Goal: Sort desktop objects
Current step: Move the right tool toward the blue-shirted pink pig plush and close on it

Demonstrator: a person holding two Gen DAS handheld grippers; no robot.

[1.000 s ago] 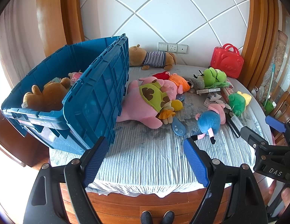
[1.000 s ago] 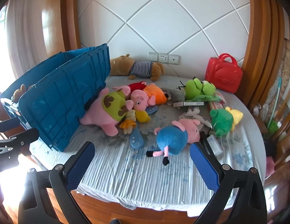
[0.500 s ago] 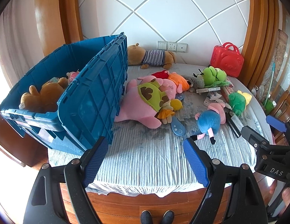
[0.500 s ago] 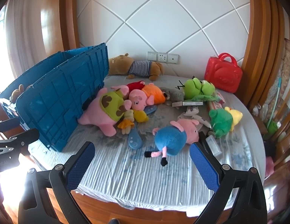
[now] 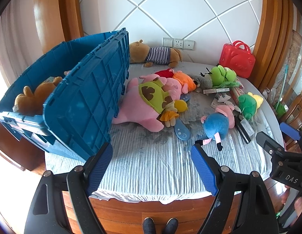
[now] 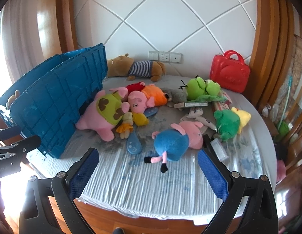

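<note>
Crate [image 5: 86, 105] wall hides most of the brown bear [image 5: 34, 99] inside; grey toy [image 6: 175, 95] half buried behind frog [image 6: 201, 87]; box [image 6: 190, 104] print too small to read.

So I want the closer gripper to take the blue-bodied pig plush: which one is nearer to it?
Right. The right gripper is open almost directly before the blue-bodied pig plush. The left gripper, also open, sits further to the plush's left, toward the blue crate.

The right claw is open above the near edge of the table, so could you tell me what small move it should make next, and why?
Probably ease the right claw forward and down onto the blue-bodied pig plush. It lies nearest, just beyond the open fingers, apart from the other toys, and the blue bin on the left already holds plush toys.
</note>
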